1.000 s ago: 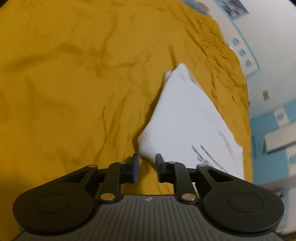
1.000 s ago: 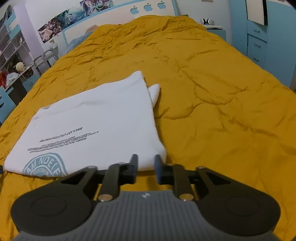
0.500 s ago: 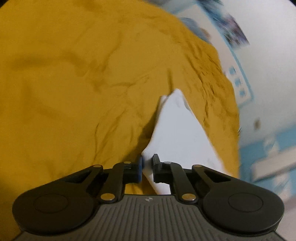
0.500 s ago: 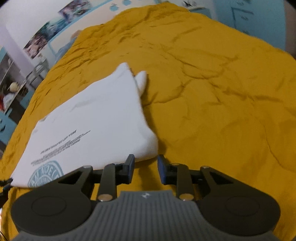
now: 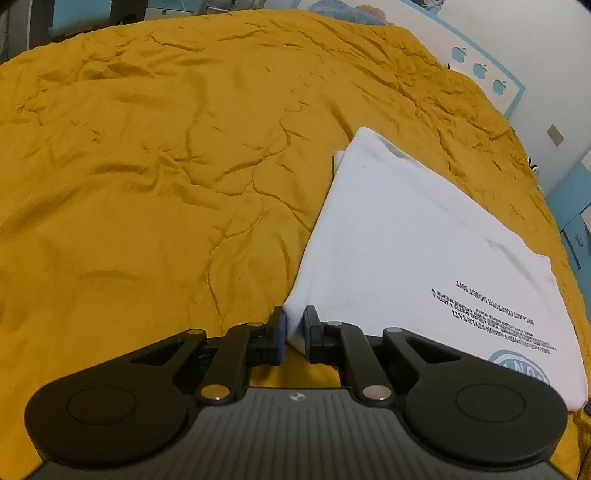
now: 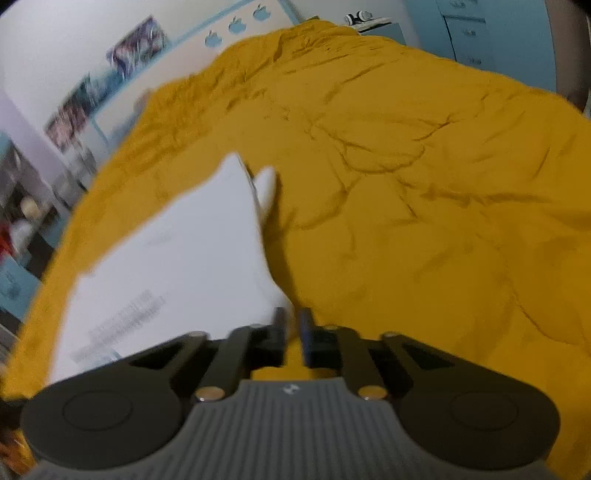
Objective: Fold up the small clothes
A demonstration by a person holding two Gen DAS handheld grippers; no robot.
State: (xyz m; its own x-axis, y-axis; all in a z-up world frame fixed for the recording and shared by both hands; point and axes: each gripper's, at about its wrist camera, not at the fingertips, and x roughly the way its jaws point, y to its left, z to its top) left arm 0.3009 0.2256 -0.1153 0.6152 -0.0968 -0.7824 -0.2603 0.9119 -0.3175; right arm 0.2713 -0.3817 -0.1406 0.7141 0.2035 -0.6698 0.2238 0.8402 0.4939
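A white T-shirt (image 5: pixel 406 258) with dark print lies folded flat on a mustard-yellow bedspread (image 5: pixel 147 184). My left gripper (image 5: pixel 294 326) is shut on the shirt's near left corner, and white cloth fills the gap between its blue pads. The right wrist view is blurred; there the T-shirt (image 6: pixel 184 258) lies to the left on the bedspread (image 6: pixel 443 221). My right gripper (image 6: pixel 293 321) sits at the shirt's near right corner with its jaws opening. The cloth's tip lies just at the fingertips, and only yellow bedspread shows in the narrow gap.
The wrinkled bedspread stretches wide around the shirt. A headboard with apple cut-outs (image 5: pixel 480 70) and a white wall stand behind it. Blue drawers (image 6: pixel 472 33) are at the far right, and shelves (image 6: pixel 22 206) with posters (image 6: pixel 136 40) at the left.
My left gripper moved to the shirt's corner and closed on it, and its view rolled level. My right gripper rolled and shifted up to the shirt's other near corner.
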